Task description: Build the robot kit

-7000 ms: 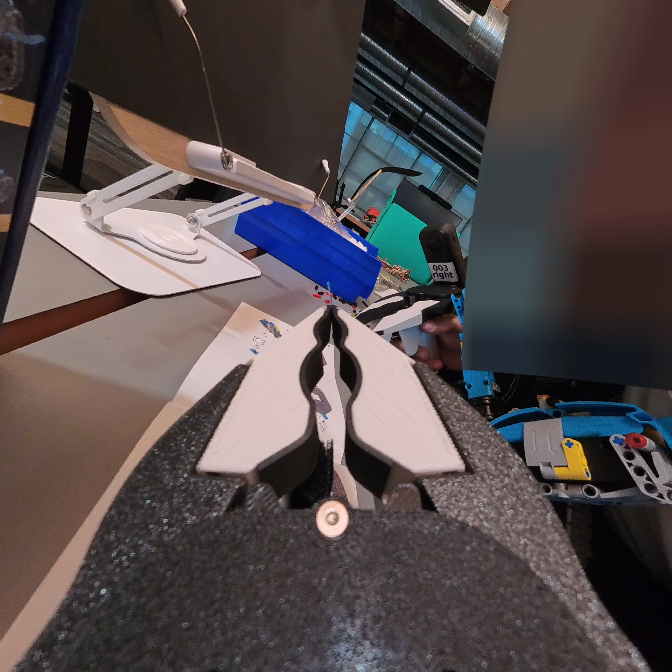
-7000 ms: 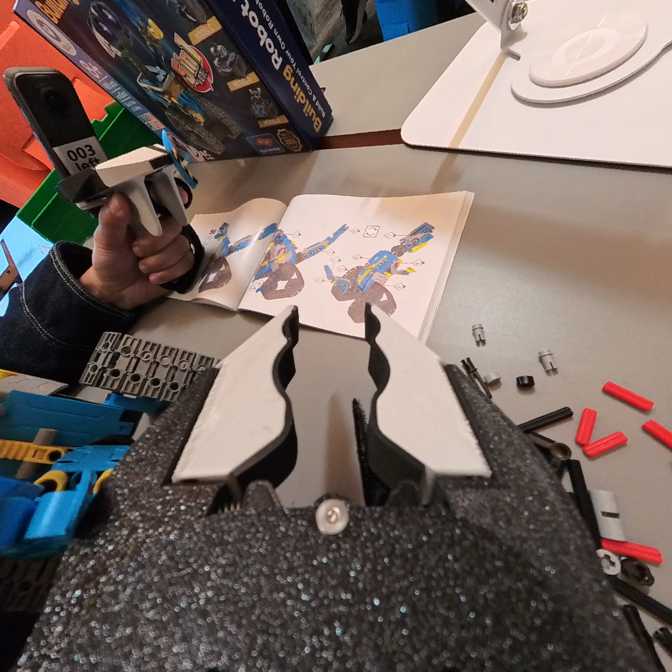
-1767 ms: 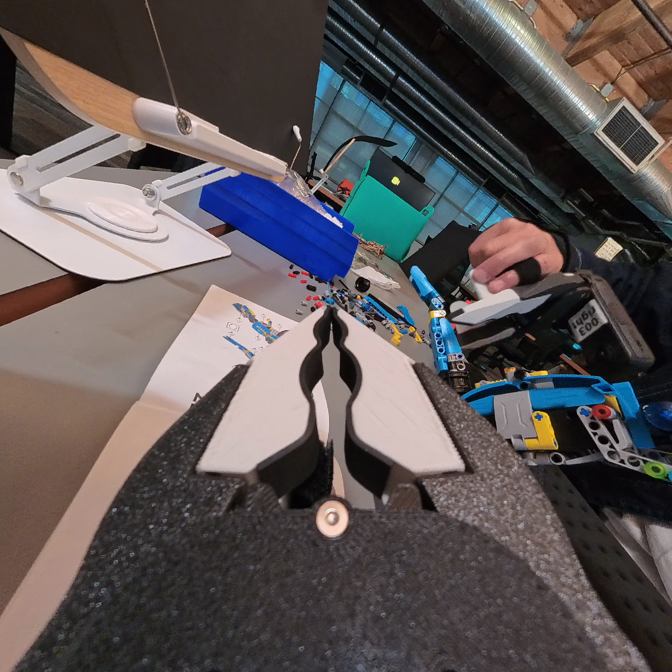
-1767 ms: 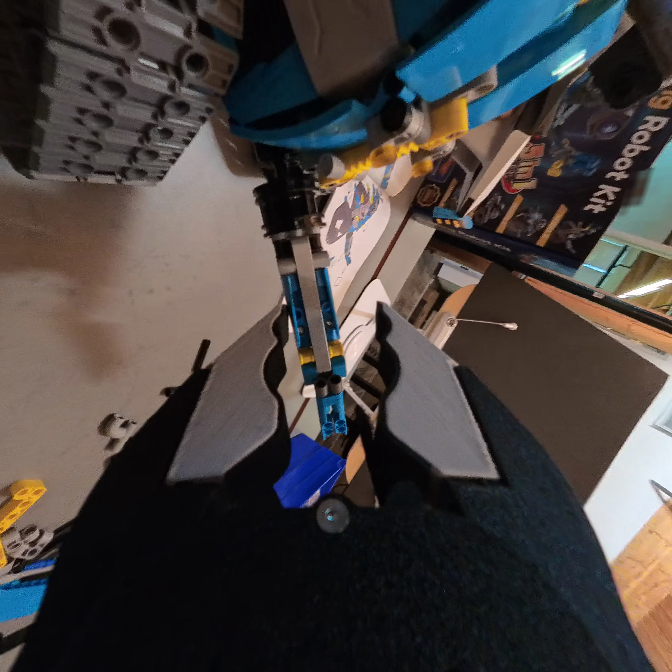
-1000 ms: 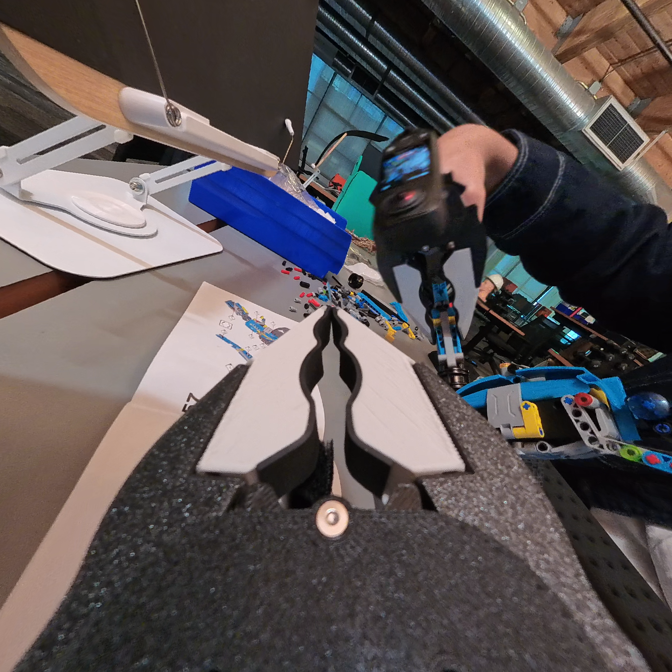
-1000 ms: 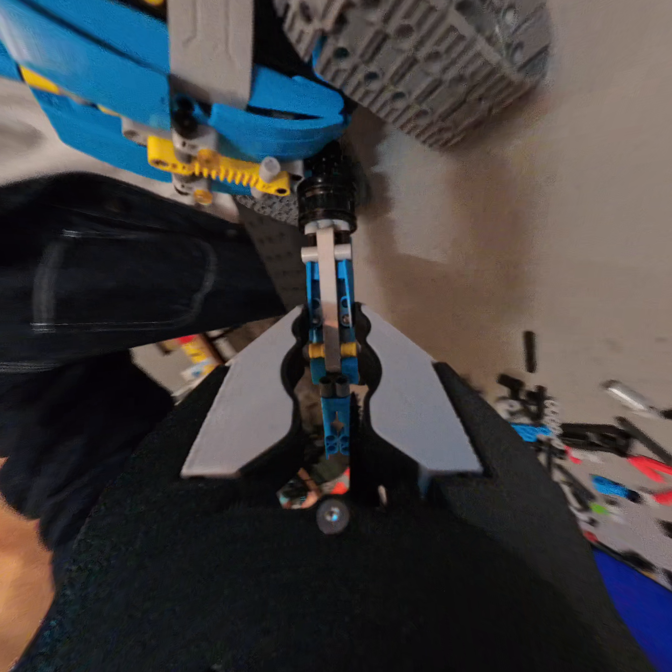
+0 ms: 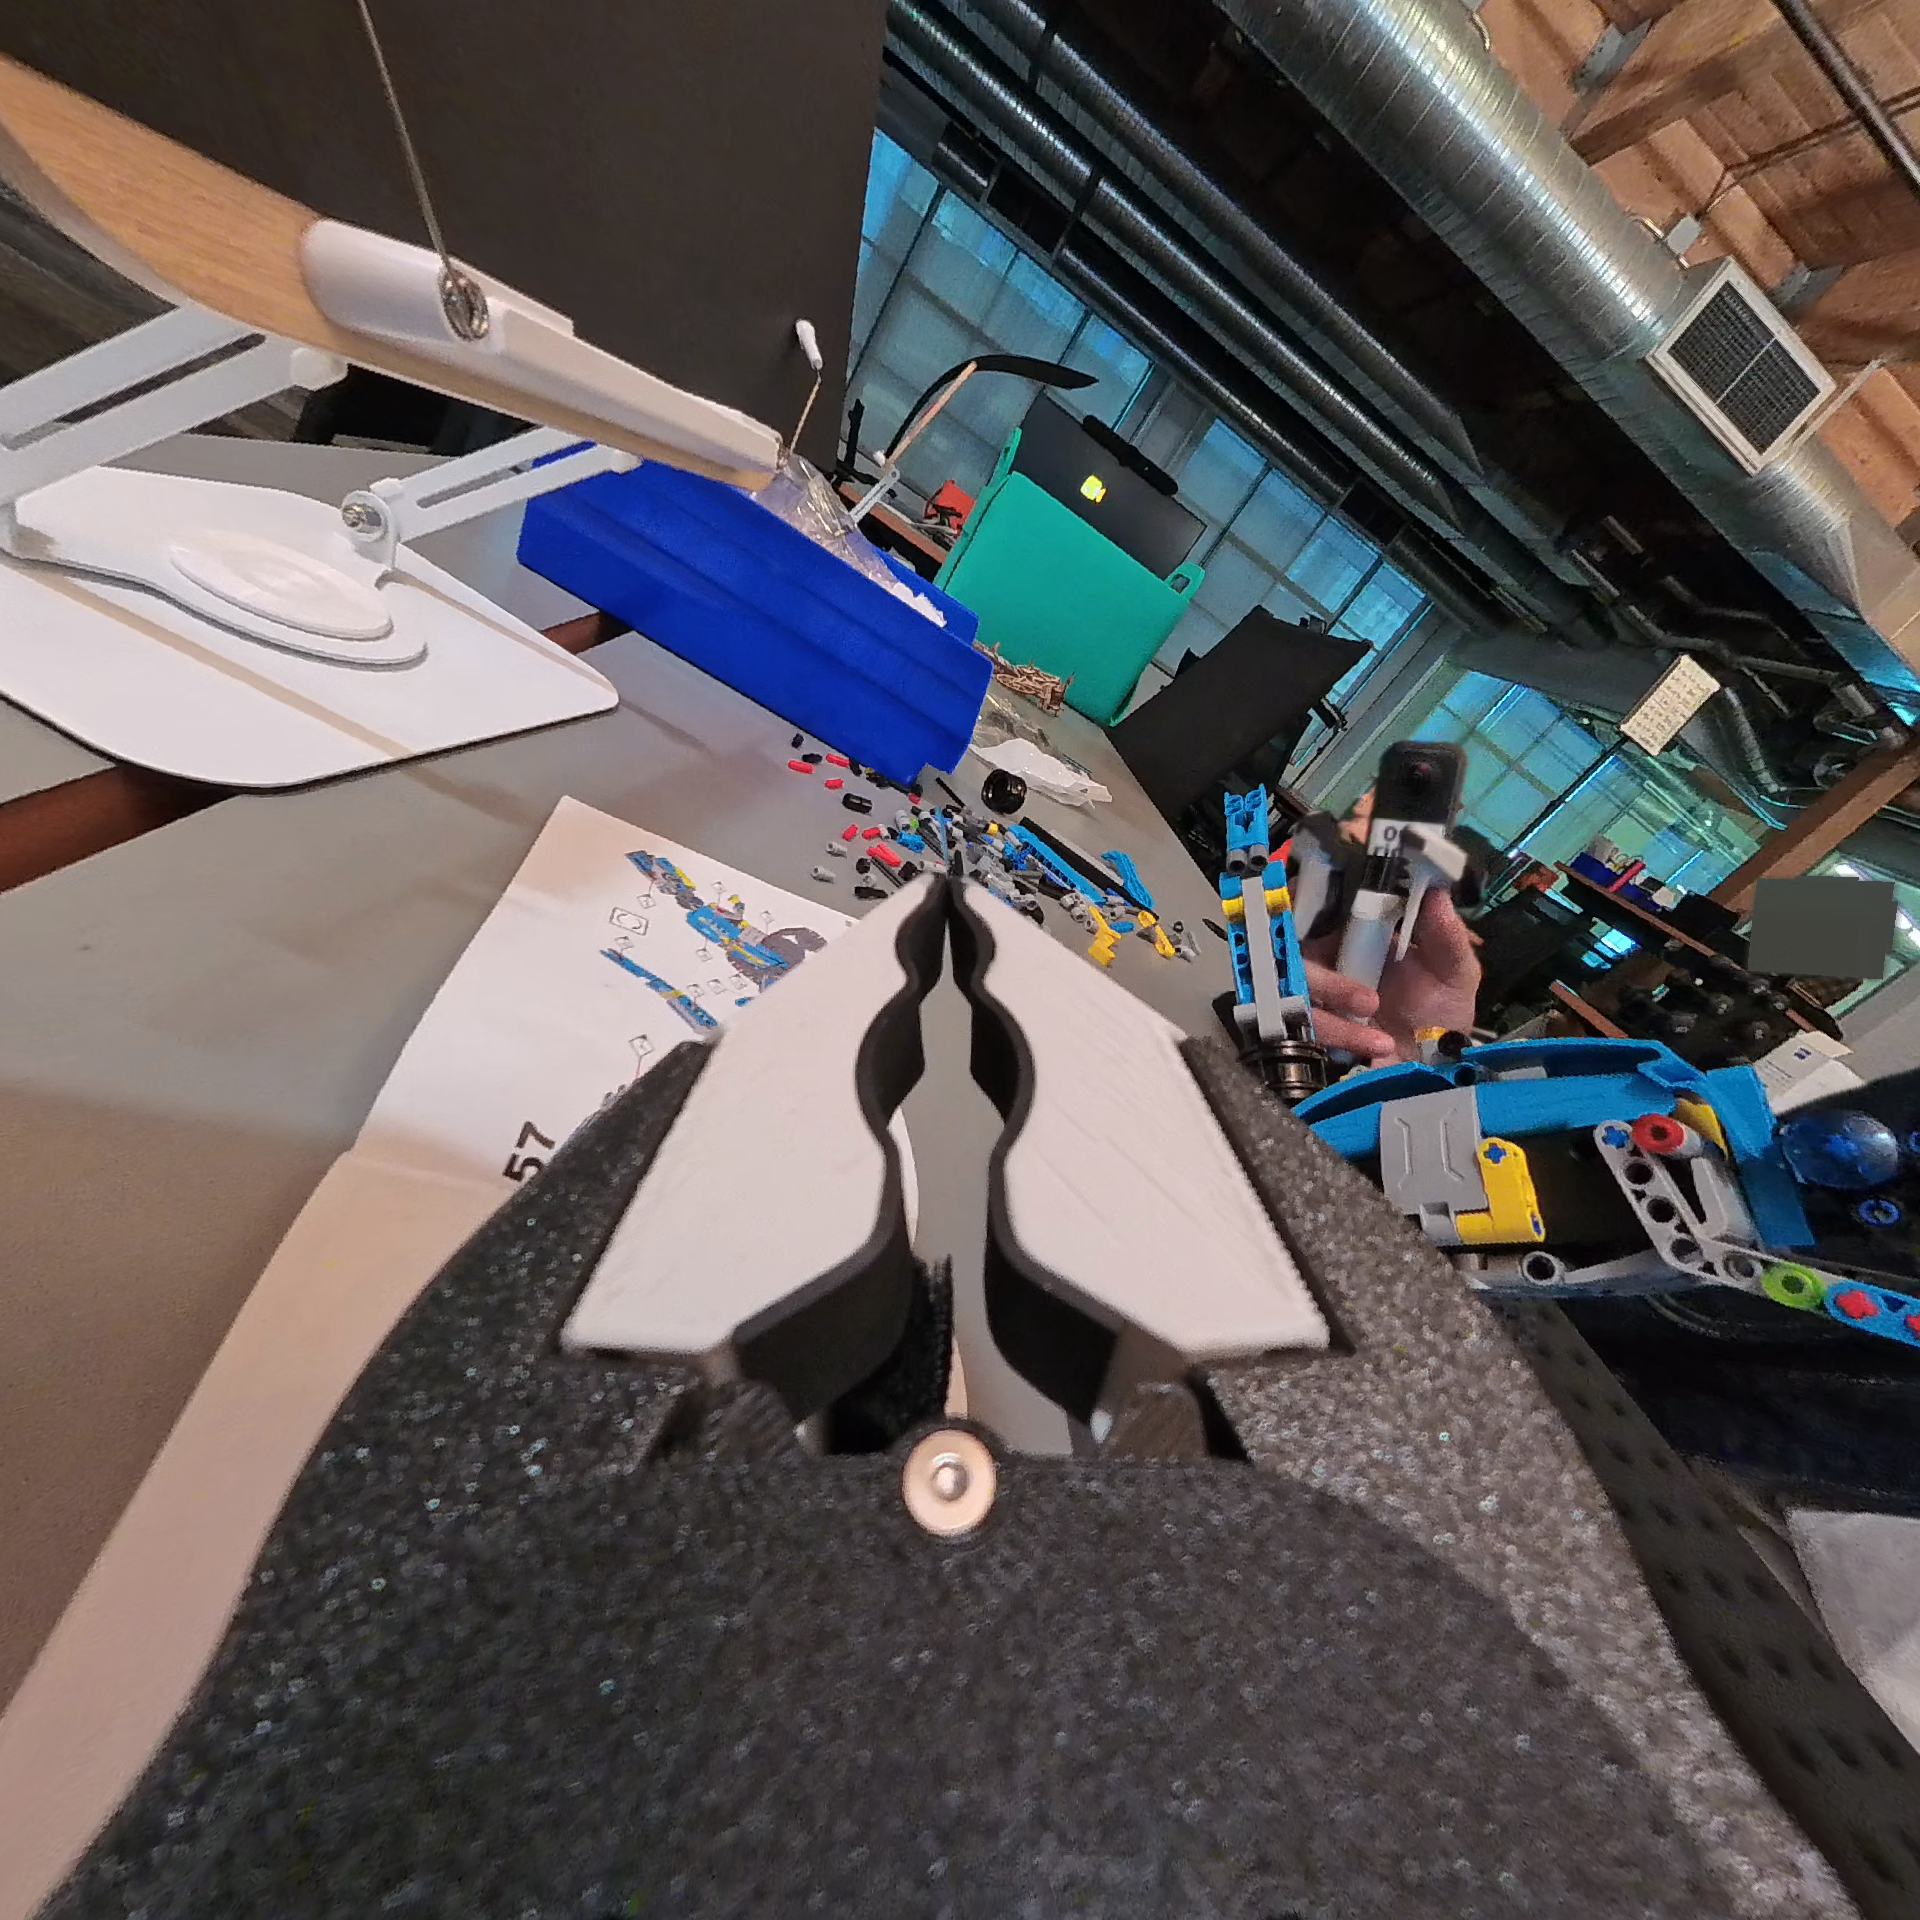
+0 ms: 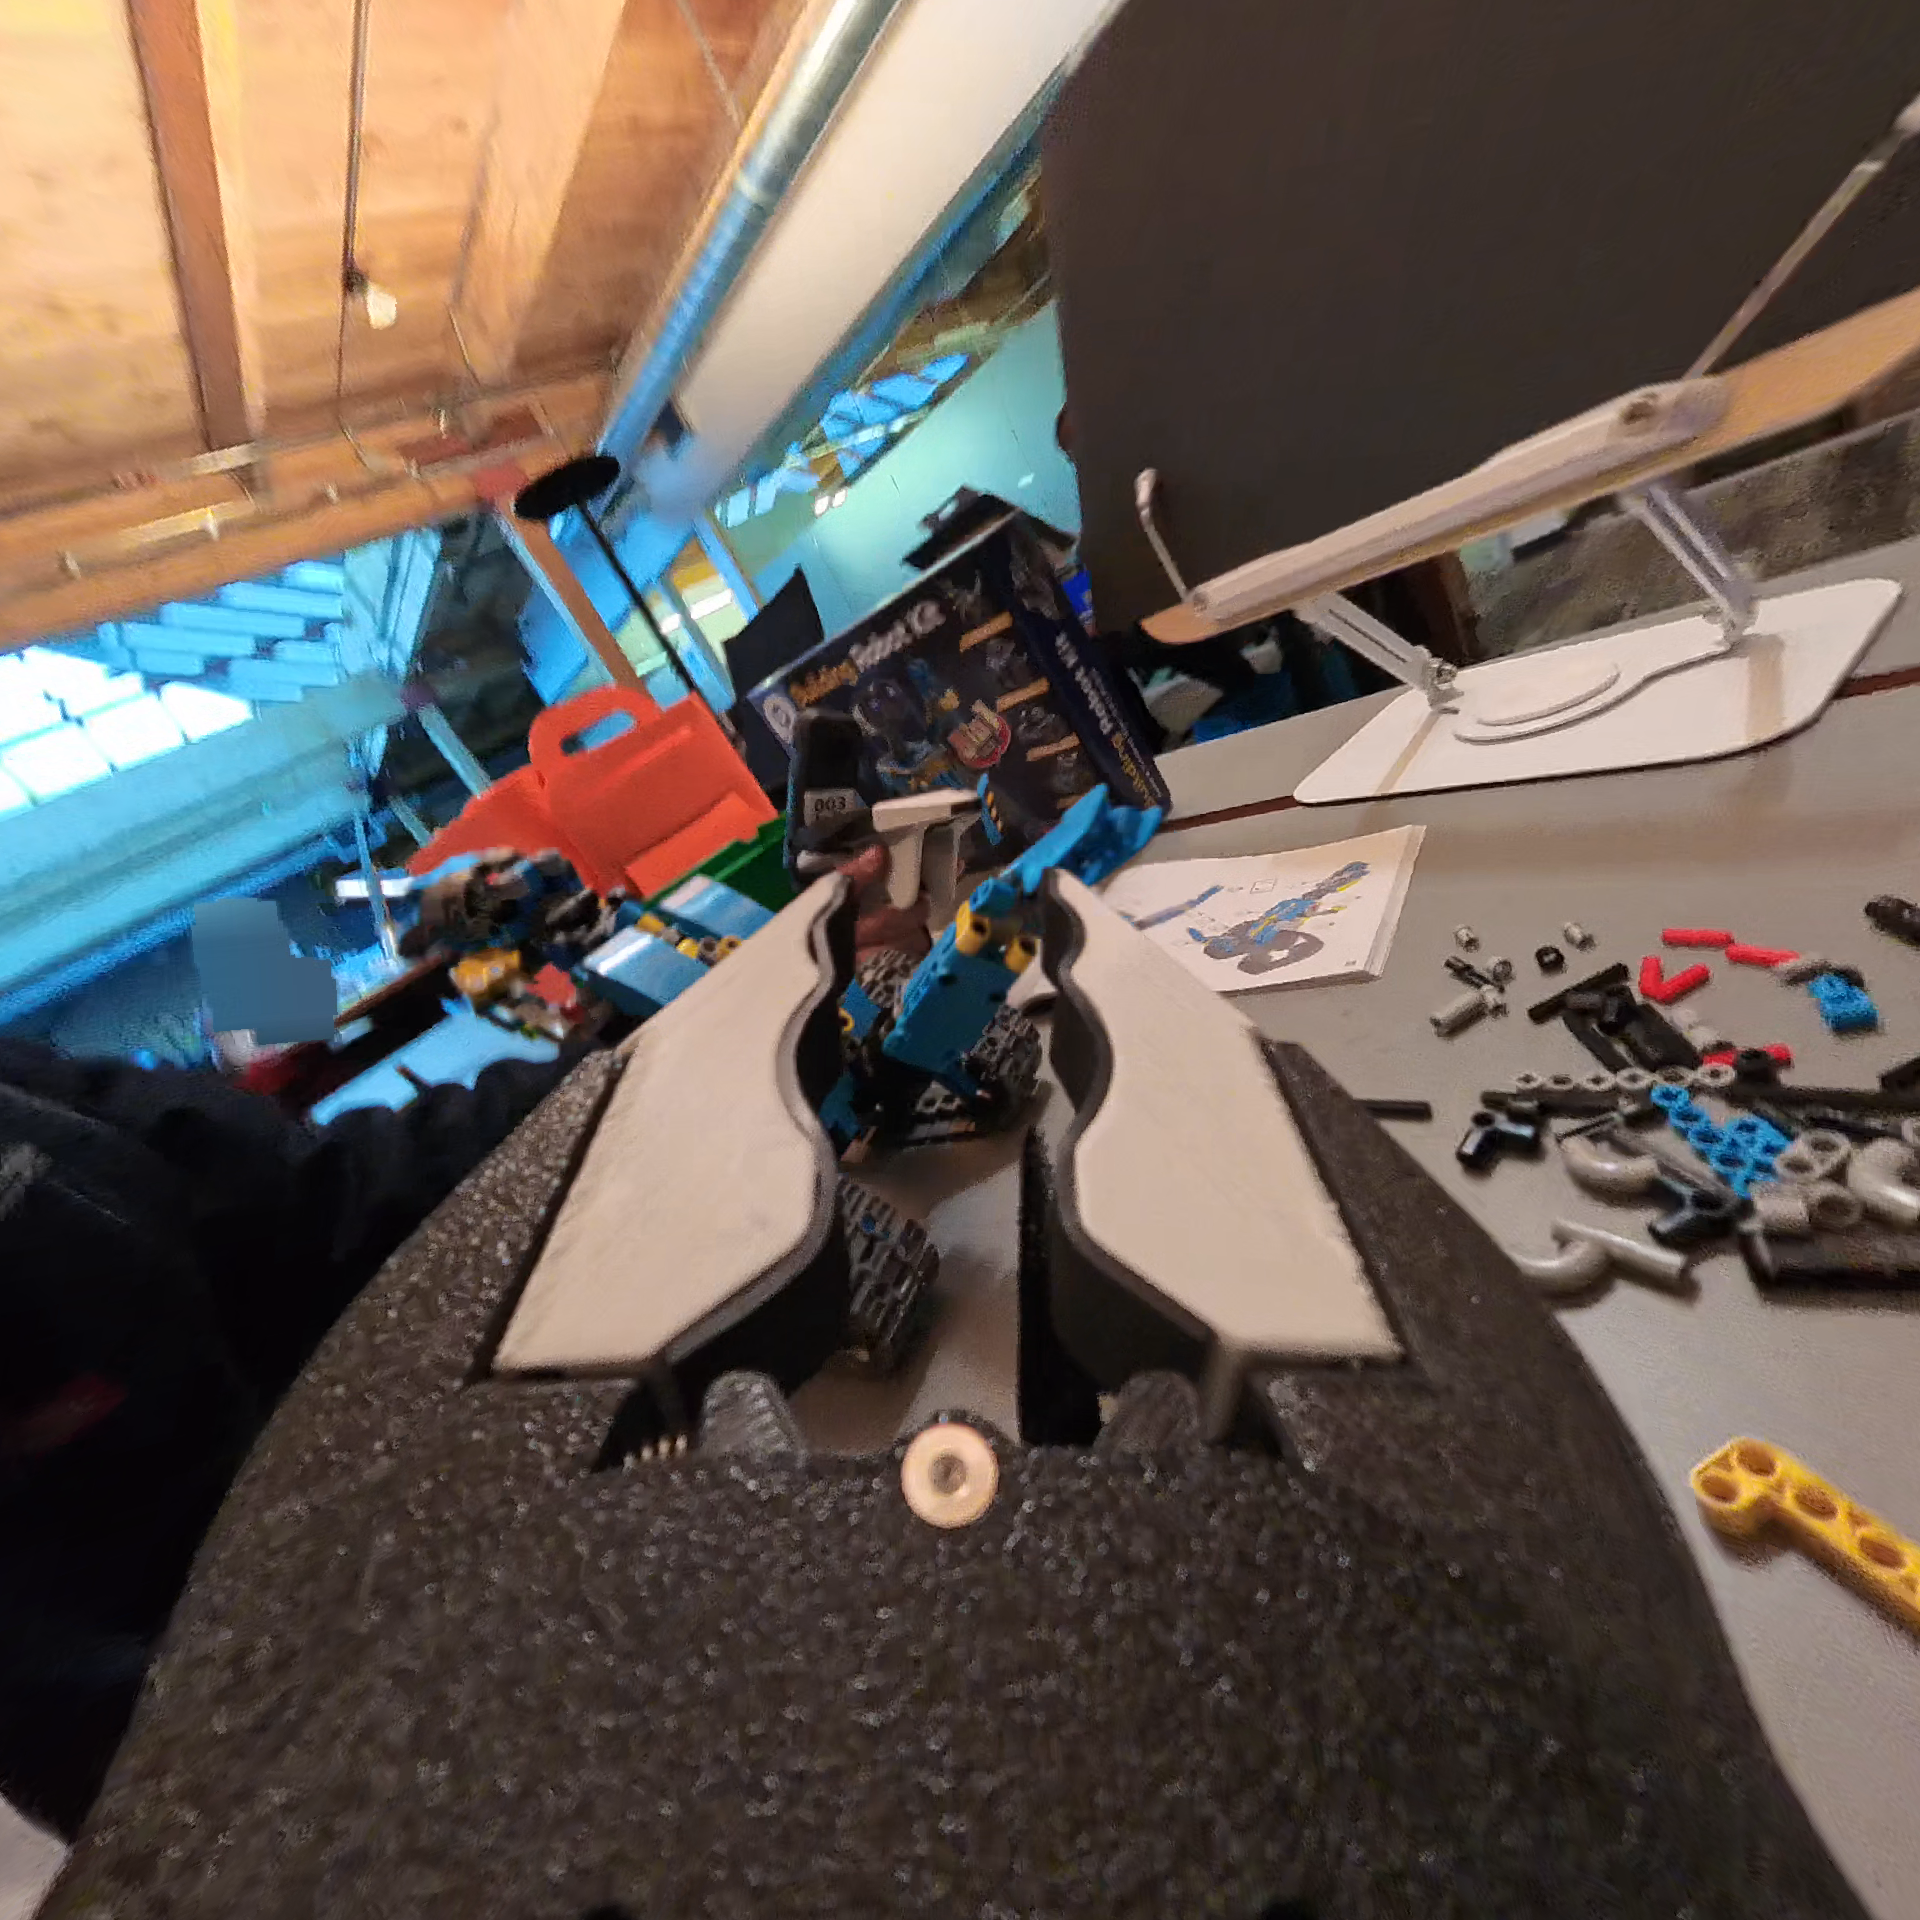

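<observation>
My left gripper point(image 7: 948, 896) is shut and empty, held above an open instruction booklet point(image 7: 623, 977). To its right lies a blue, grey and yellow brick robot model point(image 7: 1558, 1132) with a blue arm point(image 7: 1259, 935) standing up from it. My right gripper point(image 8: 945, 904) is open, low over the table. The model's blue arm point(image 8: 956, 987) and black tracks point(image 8: 1003, 1049) show just beyond its fingertips, between them but not gripped. In the left wrist view the right gripper point(image 7: 1371, 904) is held in a hand right behind the arm.
Loose small bricks point(image 8: 1714, 1122) and a yellow beam point(image 8: 1808, 1507) lie right of the right gripper. A blue bin point(image 7: 748, 613), a white tablet stand point(image 7: 260, 623), the kit box point(image 8: 966, 707) and an orange case point(image 8: 623, 779) stand farther back. The grippers' ends are close to 30 centimetres from one another.
The right gripper, closed around the model's blue arm from above a second ago, has opened, let go and dropped to table level beside it. The left gripper has barely moved.
</observation>
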A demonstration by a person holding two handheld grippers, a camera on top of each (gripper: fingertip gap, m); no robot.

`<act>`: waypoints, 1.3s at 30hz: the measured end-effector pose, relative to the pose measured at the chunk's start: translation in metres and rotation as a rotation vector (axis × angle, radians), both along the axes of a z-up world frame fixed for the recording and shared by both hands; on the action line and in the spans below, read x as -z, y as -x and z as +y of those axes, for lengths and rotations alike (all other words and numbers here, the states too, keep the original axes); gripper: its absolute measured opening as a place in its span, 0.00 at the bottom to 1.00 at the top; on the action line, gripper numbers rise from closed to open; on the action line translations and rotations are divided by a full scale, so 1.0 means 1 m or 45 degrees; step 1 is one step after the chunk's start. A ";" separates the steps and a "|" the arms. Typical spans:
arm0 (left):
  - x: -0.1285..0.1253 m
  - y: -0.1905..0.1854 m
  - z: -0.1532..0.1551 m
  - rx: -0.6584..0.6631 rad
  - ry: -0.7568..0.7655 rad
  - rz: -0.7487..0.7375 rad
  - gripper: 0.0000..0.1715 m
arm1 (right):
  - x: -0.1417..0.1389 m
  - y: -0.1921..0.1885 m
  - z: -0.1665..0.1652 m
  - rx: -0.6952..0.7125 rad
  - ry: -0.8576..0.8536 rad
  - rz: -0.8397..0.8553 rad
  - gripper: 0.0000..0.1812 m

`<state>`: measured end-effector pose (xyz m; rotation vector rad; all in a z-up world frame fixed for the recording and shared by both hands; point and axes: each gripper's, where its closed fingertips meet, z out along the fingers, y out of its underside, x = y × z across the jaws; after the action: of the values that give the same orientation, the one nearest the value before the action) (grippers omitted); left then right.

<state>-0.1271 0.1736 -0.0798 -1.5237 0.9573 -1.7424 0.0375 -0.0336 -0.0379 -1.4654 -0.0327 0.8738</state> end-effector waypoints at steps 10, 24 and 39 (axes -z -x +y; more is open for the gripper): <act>0.001 0.000 -0.001 0.008 -0.002 0.003 0.00 | 0.006 0.012 0.006 -0.048 -0.003 -0.182 0.16; 0.000 0.000 -0.002 0.016 -0.001 -0.002 0.00 | 0.011 0.008 0.011 -0.032 0.035 -0.181 0.15; 0.000 0.000 -0.003 0.027 -0.001 0.001 0.00 | 0.012 0.005 0.013 -0.032 0.037 -0.162 0.14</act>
<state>-0.1266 0.1707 -0.0802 -1.5189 0.9777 -1.7562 0.0329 -0.0211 -0.0499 -1.5495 -0.1340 0.8036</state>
